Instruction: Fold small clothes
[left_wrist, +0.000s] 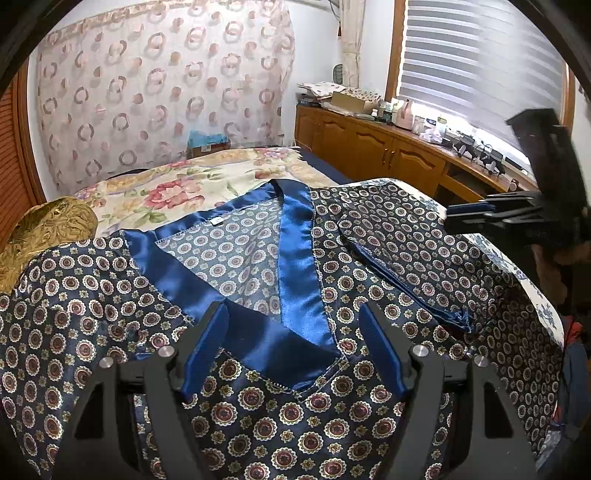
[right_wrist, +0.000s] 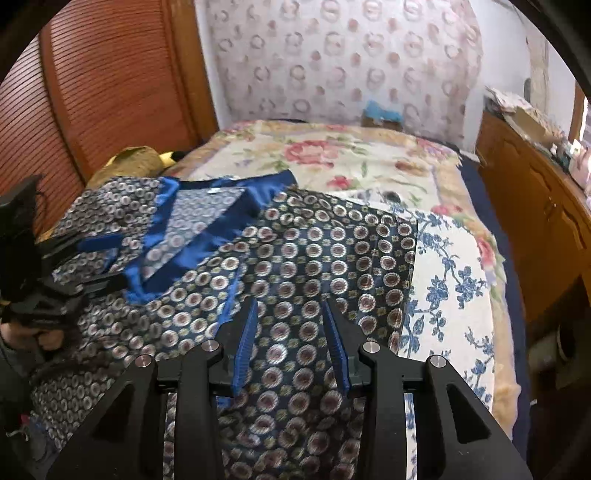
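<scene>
A dark navy patterned top (left_wrist: 258, 398) with a shiny blue satin V collar (left_wrist: 295, 258) lies spread on the bed; it also shows in the right wrist view (right_wrist: 303, 251). My left gripper (left_wrist: 293, 314) is open, hovering just over the point of the collar with nothing between its fingers. My right gripper (right_wrist: 290, 310) is open over the garment's right side, empty; it also shows at the right edge of the left wrist view (left_wrist: 469, 216). The left gripper shows at the left of the right wrist view (right_wrist: 107, 258), over the collar.
The bed has a floral bedspread (right_wrist: 351, 155) and a white sheet with blue flowers (right_wrist: 450, 280). A gold cushion (left_wrist: 48, 229) lies at the left. A wooden cabinet (left_wrist: 369, 147) with clutter runs along the right, under a window. A curtain (left_wrist: 162, 92) hangs behind.
</scene>
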